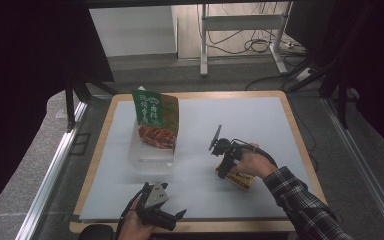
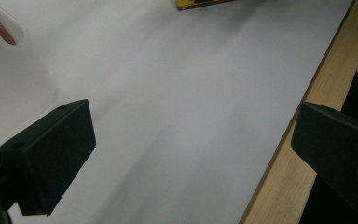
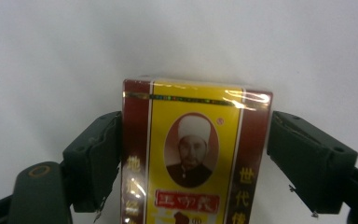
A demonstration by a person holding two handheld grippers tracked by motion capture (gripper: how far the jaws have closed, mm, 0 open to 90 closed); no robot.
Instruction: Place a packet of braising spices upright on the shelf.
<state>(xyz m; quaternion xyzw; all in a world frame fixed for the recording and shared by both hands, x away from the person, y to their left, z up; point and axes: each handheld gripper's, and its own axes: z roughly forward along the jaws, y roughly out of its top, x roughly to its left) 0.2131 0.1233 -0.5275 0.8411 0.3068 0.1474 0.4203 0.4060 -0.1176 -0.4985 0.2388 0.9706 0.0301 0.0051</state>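
Green snack pouch (image 1: 156,119) standing upright in clear tub (image 1: 150,155). Yellow-and-maroon box (image 3: 193,154) flat on white table sheet (image 1: 240,120), bracketed by right gripper (image 3: 193,158), one jaw touching, other just clear. Left gripper (image 2: 191,158) spread wide, holding nothing.

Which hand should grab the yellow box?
The right one, I think. Its tool already has the yellow box between its jaws, one pad touching, the other just beside it. The left tool sits open over bare table near the front edge, away from the box.
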